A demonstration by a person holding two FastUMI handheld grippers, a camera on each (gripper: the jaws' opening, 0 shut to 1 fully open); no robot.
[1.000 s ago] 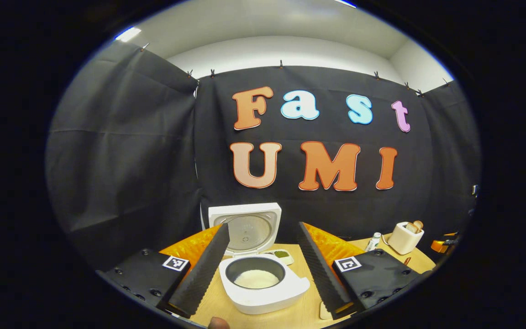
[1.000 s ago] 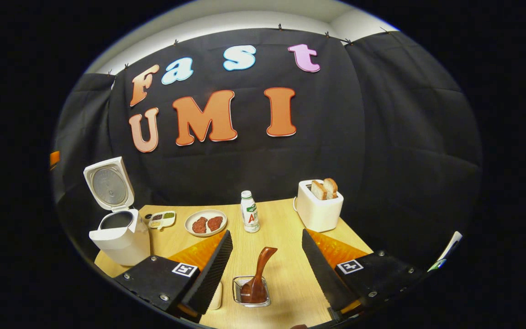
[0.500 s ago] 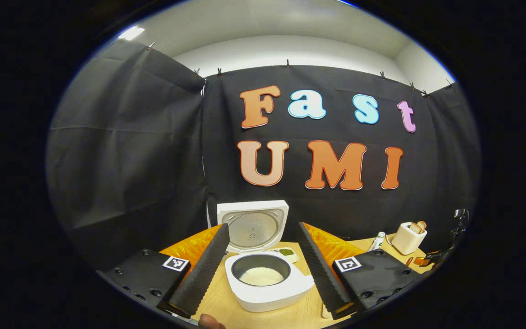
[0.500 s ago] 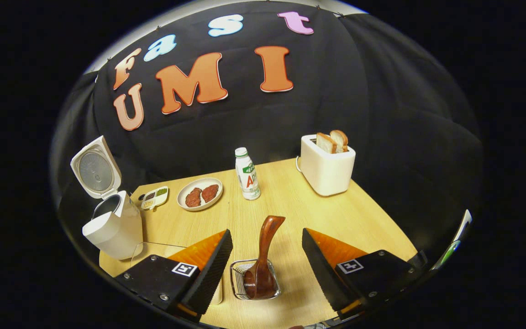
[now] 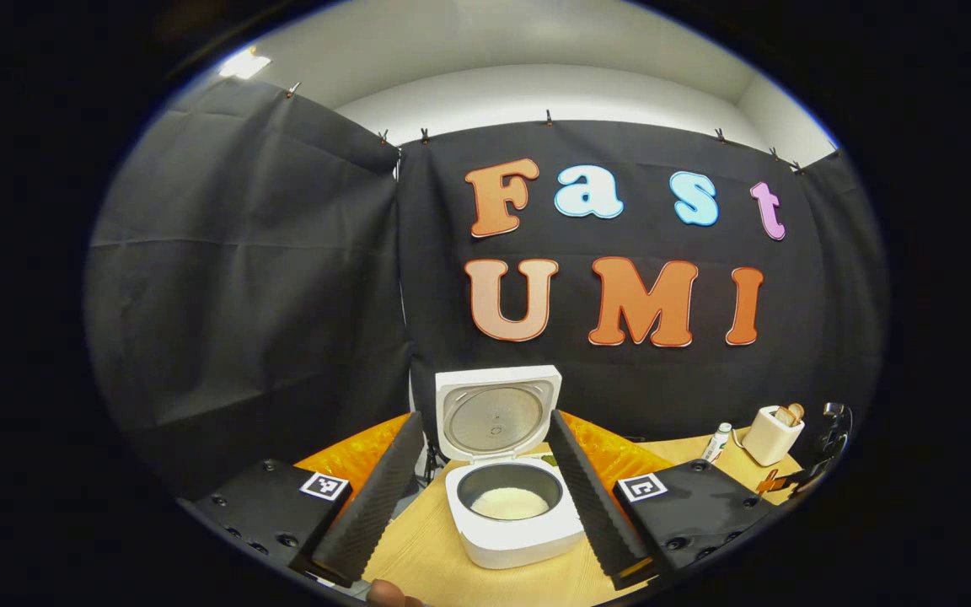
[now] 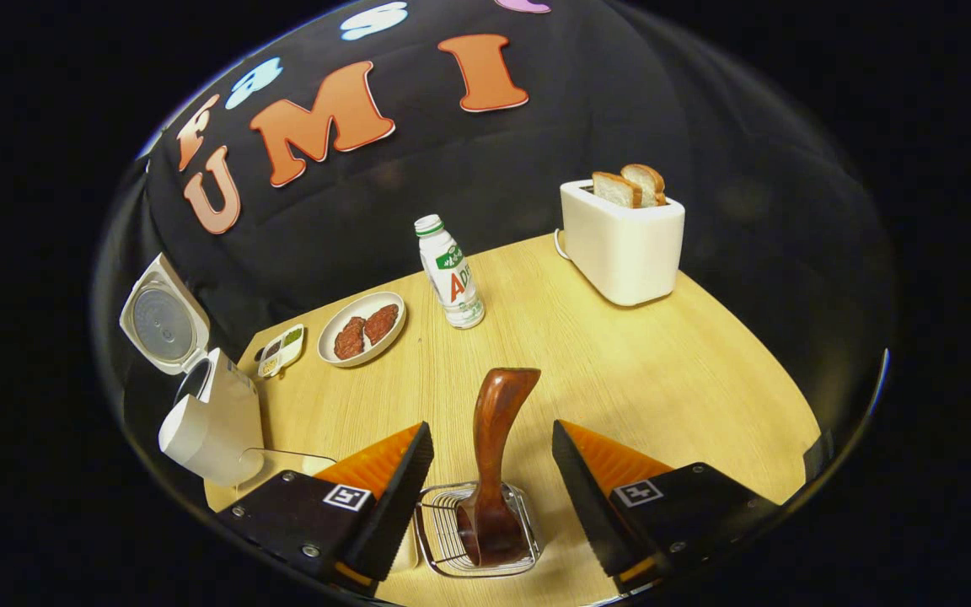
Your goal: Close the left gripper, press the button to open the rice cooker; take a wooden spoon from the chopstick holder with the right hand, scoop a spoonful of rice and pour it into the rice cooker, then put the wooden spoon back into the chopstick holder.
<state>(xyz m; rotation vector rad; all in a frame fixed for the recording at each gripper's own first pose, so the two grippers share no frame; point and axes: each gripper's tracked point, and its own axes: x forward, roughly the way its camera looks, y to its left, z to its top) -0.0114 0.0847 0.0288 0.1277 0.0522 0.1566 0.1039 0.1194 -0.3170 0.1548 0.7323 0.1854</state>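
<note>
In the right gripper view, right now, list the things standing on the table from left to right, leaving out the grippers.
Rice cooker → sauce dish → plate → bottle → wooden spoon → toaster.

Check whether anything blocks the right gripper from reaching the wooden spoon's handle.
Nothing visible does. The right gripper has its jaws spread open on either side of the wooden spoon, which stands in the chopstick holder; the handle rises free between them.
</note>
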